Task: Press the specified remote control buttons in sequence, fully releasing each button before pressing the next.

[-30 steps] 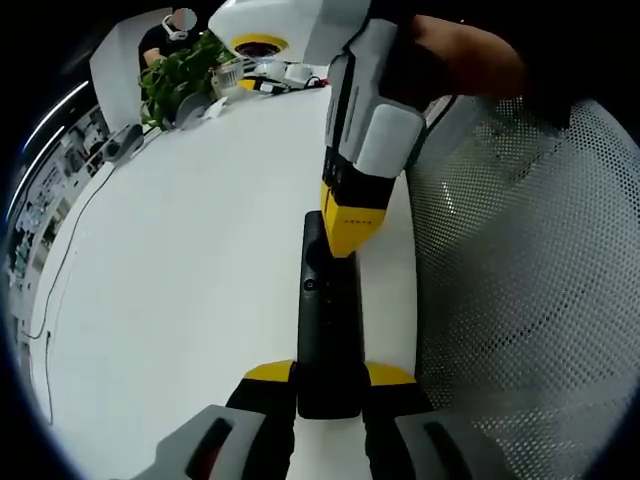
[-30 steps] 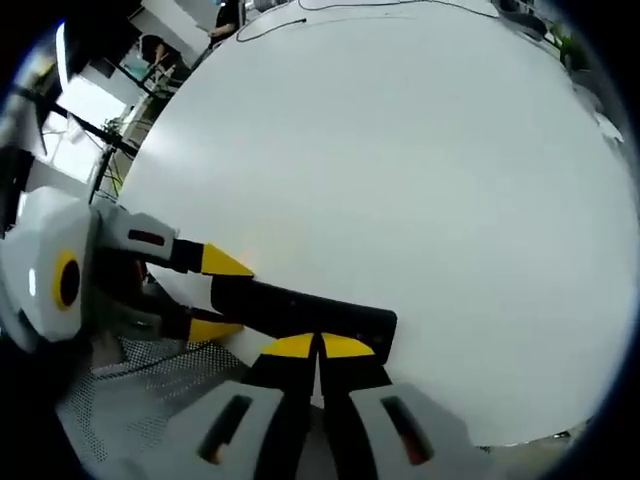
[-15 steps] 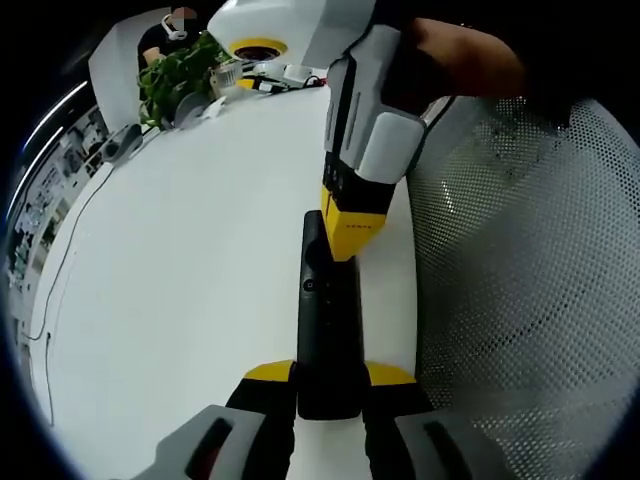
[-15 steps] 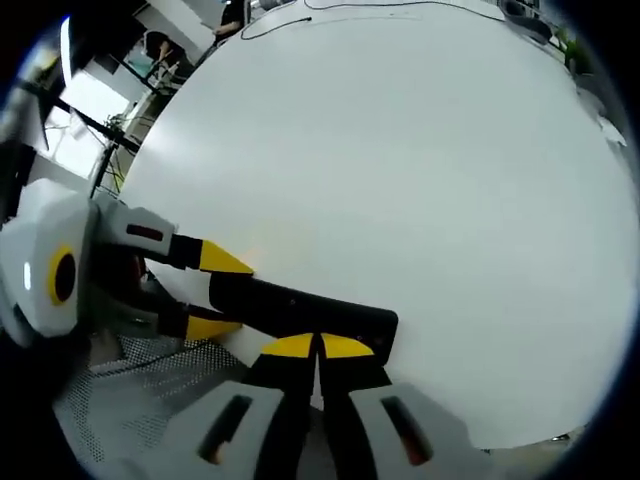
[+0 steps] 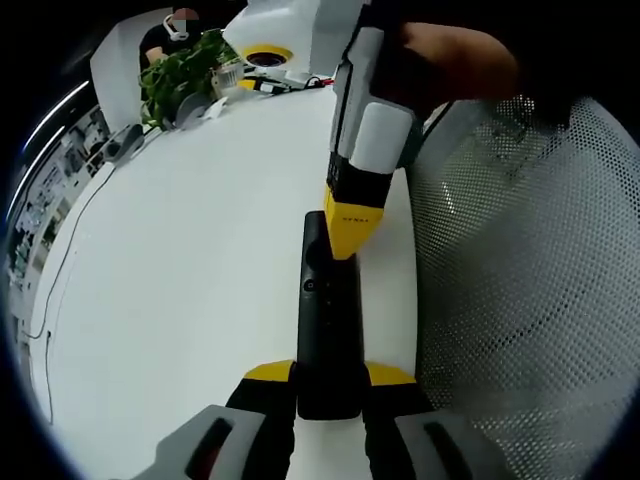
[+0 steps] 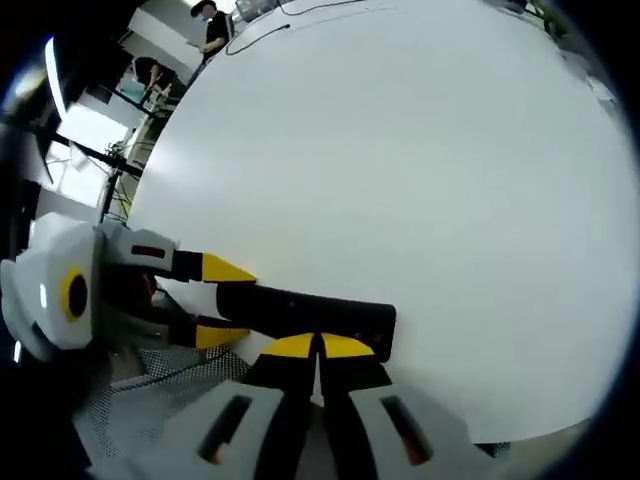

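While clamped in the left gripper (image 5: 328, 375), remote (image 5: 327, 320) pointing straight ahead, right gripper (image 6: 320, 347) fingers closed, tips on it.

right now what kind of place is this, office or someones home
Most likely an office or lab: a large white table, a white mesh chair beside it, and a potted plant at the table's far end.

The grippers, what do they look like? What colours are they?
Both have pale grey, boxy bodies and black fingers with yellow tips. The right gripper has small dark lettering on its yellow tip. The left gripper has a red mark on its arm and a yellow ring on its body.
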`<state>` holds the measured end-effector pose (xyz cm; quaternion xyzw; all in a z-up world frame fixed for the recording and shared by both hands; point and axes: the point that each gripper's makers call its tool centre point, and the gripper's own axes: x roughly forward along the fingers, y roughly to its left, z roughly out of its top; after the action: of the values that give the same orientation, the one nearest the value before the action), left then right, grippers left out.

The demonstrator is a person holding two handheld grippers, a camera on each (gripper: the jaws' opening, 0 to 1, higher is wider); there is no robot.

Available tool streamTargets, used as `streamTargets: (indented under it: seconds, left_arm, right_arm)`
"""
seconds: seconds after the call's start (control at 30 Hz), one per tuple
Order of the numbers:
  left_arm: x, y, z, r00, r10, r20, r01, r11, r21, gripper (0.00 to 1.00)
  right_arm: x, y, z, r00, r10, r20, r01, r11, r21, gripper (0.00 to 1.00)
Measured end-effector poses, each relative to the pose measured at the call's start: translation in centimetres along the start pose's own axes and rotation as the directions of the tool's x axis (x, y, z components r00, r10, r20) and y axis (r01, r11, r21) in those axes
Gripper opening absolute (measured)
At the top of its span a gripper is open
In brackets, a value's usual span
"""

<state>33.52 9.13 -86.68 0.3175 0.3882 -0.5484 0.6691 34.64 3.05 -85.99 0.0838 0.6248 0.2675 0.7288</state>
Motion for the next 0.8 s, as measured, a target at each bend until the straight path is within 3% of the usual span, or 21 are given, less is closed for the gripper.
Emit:
streamTargets:
  seconds: [0.2, 0.6, 0.8]
  left_arm:
    - [0.0, 0.0, 0.0, 1.0, 0.001, 0.003, -0.001, 1.0, -0.001, 0.25]
    - [0.0, 0.0, 0.1, 1.0, 0.001, 0.005, -0.001, 1.0, -0.002, 0.25]
    - [0.1, 0.0, 0.2, 1.0, 0.0, 0.001, 0.0, 1.0, 0.0, 0.25]
  right_arm:
    - [-0.5, 0.4, 1.0, 0.998, 0.02, 0.053, -0.02, 1.0, 0.009, 0.0]
    - [0.2, 0.1, 0.8, 0.998, -0.034, 0.052, 0.038, 0.996, -0.078, 0.0]
    - [0.3, -0.3, 1.1, 0.997, -0.041, 0.058, 0.045, 0.997, -0.068, 0.0]
